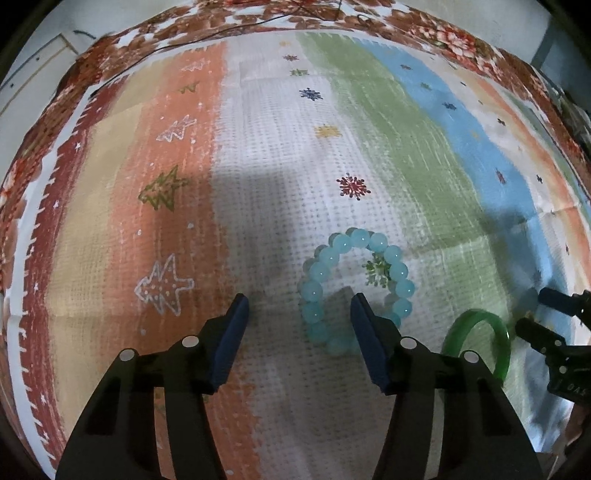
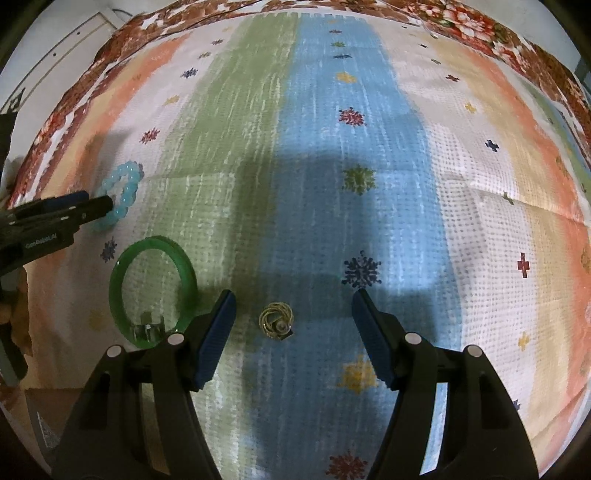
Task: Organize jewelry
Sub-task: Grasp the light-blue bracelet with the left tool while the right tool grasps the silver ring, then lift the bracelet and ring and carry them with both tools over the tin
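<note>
A light-blue bead bracelet point(image 1: 354, 288) lies on the striped cloth; my left gripper point(image 1: 299, 306) is open, its right finger over the bracelet's near side, its left finger on bare cloth. The bracelet also shows in the right wrist view point(image 2: 123, 188), with the left gripper point(image 2: 103, 205) at its edge. A green bangle point(image 2: 151, 291) lies flat, with a small clear piece point(image 2: 147, 328) inside it; it also shows in the left wrist view point(image 1: 480, 343). A small gold wire ornament point(image 2: 277, 319) lies between the fingers of my open right gripper point(image 2: 293, 301).
The striped cloth point(image 2: 332, 166) with snowflake prints covers a table with a red floral cover point(image 1: 258, 22) around its edges. The right gripper point(image 1: 535, 314) shows at the right edge of the left wrist view. A white door or cabinet point(image 2: 55, 55) stands at the far left.
</note>
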A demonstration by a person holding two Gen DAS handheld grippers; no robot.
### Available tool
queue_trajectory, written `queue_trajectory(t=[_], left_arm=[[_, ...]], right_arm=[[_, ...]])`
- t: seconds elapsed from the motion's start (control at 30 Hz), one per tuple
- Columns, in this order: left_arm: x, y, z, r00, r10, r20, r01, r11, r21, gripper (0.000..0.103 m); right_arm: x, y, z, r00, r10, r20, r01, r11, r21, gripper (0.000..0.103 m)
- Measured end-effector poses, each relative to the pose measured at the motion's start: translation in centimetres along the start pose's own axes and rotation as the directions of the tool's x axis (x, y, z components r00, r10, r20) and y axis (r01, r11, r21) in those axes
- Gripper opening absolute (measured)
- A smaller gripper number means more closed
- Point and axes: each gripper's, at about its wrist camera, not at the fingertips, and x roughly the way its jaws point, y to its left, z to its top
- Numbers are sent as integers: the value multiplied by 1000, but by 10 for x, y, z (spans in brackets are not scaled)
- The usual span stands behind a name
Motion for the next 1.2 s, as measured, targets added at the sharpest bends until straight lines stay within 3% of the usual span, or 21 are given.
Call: queue_trajectory(t=[0.17,0.23,0.3,0.37,0.43,0.7,1.2], left_arm=[[1,3,0,1000,14,-4,-14,1000,11,44],[0,4,-1,1000,25,2,-25,1000,19,36],[0,4,-2,999,34,6,-34,999,30,11],[0,2,-3,999,48,9,-48,998,46,11],[-1,3,-3,999,44,10,-44,998,41,11],[-12,7,-5,1000,1,10,-1,1000,8,11],[-70,-8,-17,993,-66,101,66,998,1,11]], right_arm=[[0,0,-1,1000,-6,-23,6,1000,-2,58],[0,1,-3,1000,-6,-24,5,1000,-3,46],[-1,1,-3,1000,10,-26,-10,1000,-3,36],[-1,1,-3,999,16,-28,-16,1000,-1,31],[-1,1,-3,999,18,-28,-18,1000,-3,18],[-8,0,-5,997,66,-24,-66,998,7,18],[-49,15,-11,994,89,65,-86,995,-50,18]])
